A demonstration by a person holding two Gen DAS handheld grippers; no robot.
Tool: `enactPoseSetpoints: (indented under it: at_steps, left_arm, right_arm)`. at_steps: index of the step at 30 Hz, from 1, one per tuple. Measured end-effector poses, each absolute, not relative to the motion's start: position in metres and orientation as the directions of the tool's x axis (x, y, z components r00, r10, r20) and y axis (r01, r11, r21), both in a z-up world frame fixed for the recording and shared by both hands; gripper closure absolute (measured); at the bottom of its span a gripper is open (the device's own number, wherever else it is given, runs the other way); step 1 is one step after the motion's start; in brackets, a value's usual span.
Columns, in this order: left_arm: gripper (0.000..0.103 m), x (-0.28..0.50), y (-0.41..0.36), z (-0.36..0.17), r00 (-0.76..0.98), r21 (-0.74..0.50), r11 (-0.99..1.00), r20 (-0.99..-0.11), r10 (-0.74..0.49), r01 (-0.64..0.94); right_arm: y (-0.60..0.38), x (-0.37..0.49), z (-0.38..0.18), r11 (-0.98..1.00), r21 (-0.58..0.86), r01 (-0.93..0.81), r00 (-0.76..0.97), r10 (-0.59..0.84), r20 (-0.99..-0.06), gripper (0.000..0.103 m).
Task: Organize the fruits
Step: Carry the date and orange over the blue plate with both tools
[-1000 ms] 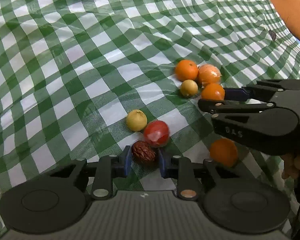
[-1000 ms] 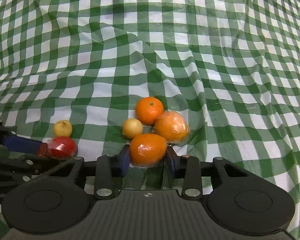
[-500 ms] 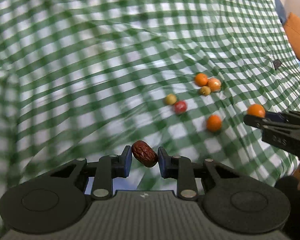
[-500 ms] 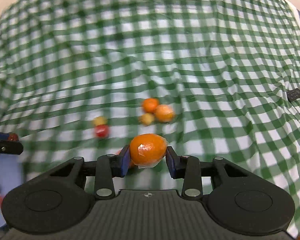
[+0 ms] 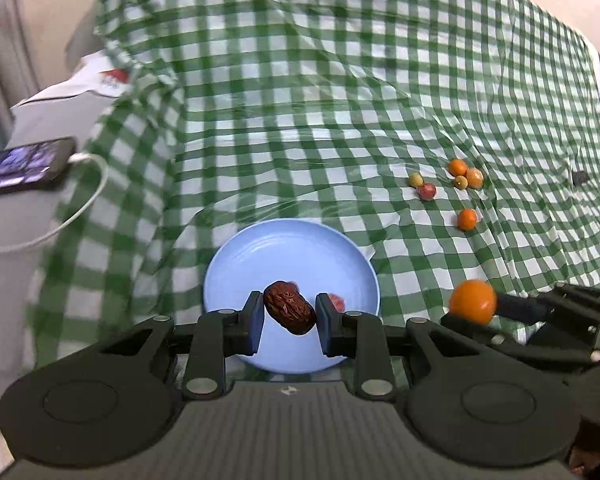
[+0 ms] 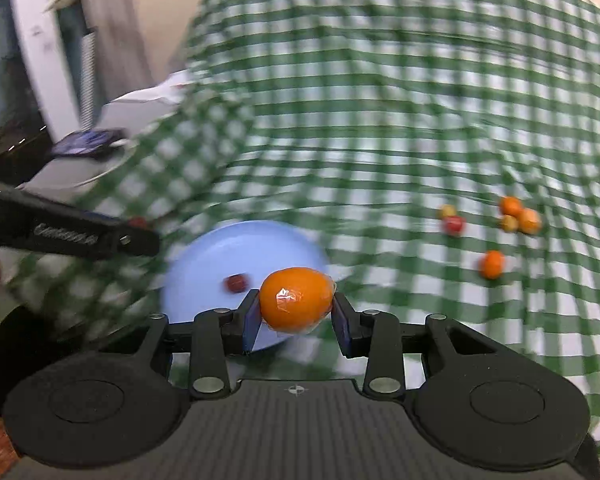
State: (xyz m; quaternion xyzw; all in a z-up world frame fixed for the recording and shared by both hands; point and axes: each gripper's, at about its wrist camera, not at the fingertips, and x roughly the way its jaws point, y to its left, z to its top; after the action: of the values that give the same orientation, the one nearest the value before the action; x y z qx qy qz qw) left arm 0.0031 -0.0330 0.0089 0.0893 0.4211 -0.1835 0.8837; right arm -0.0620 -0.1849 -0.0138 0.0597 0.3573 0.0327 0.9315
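My left gripper is shut on a wrinkled brown date and holds it above the blue plate. A small reddish fruit lies on the plate. My right gripper is shut on a wrapped orange beside the plate; it also shows in the left wrist view. Several loose fruits lie far right on the cloth: a lone orange, a red one, a yellow one.
A green checked cloth covers the table. A phone with a white cable lies on a grey surface at the left. The left gripper shows in the right wrist view.
Both grippers have swung left and back from the fruit pile, each carrying its fruit. The blue plate has come into view under the left gripper.
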Motion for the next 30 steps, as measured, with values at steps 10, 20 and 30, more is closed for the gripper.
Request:
enactPoseSetpoints:
  at_steps: [10, 20, 30]
  left_arm:
    - [0.073, -0.022, 0.0, 0.013, 0.596, -0.044, 0.931, -0.757, -0.268, 0.362]
    - [0.073, -0.021, 0.005, 0.016, 0.608, -0.07, 0.934, -0.742, -0.284, 0.351]
    - [0.073, -0.015, 0.007, 0.016, 0.605, -0.081, 0.937, -0.744, -0.283, 0.339]
  right_arm:
    - [-0.145, -0.079, -0.004, 0.993, 0.082, -0.089, 0.736, 0.12, -0.666, 0.064]
    - [-0.14, -0.078, -0.006, 0.994, 0.06, -0.094, 0.73, 0.11, -0.675, 0.064]
    - [-0.139, -0.074, -0.012, 0.993, 0.066, -0.094, 0.719, 0.113, -0.686, 0.064]
